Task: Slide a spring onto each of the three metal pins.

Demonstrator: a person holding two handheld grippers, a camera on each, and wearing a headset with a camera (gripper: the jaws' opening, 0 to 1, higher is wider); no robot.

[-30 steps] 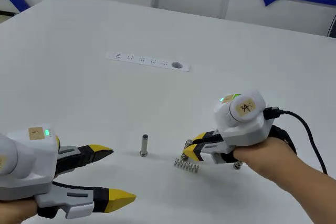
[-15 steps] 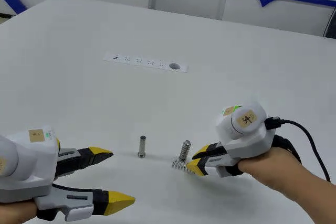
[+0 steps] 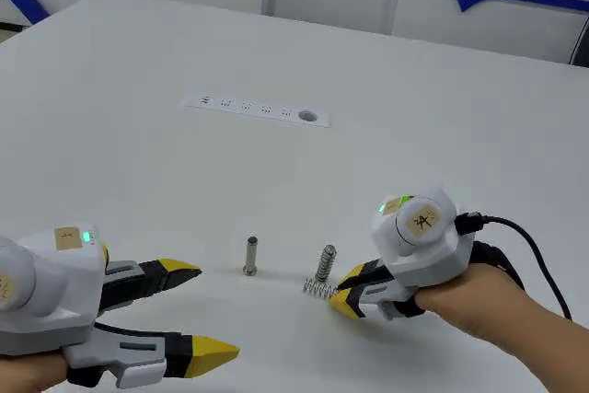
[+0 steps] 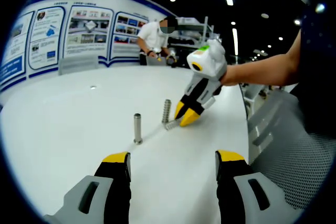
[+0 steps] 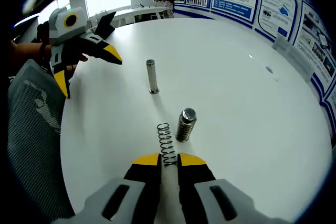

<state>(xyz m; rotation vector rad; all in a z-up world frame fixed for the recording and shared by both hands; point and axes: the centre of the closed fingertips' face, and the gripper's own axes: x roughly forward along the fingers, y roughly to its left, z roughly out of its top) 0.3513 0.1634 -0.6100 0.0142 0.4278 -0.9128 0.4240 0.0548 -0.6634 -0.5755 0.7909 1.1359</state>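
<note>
Two grippers are in play. The right gripper (image 5: 169, 159) has its yellow-tipped jaws drawn almost together, pinching the near end of one loose spring (image 5: 165, 139). The spring lies flat on the white table (image 3: 138, 135) and stretches away from the jaws. Its last coils sit between the tips and are hard to make out. Just beside it stands a sprung pin (image 5: 185, 124), a short upright metal pin with a spring coiled round its shaft and its rounded cap showing on top. To the left of that, a little apart, stands a bare pin (image 5: 152, 76), upright, smooth and silver, with a slightly wider foot. Two pins and two springs can be counted. In the head view the right gripper's body and the hand (image 3: 469, 287) holding it cover the table just behind them. The left gripper (image 3: 198, 310), near and to the left, holds nothing. Its two jaws are spread wide and aimed toward the pins, and its rear is cut off by the picture's edge. One white power strip (image 3: 253, 109) lies far across the table.
</note>
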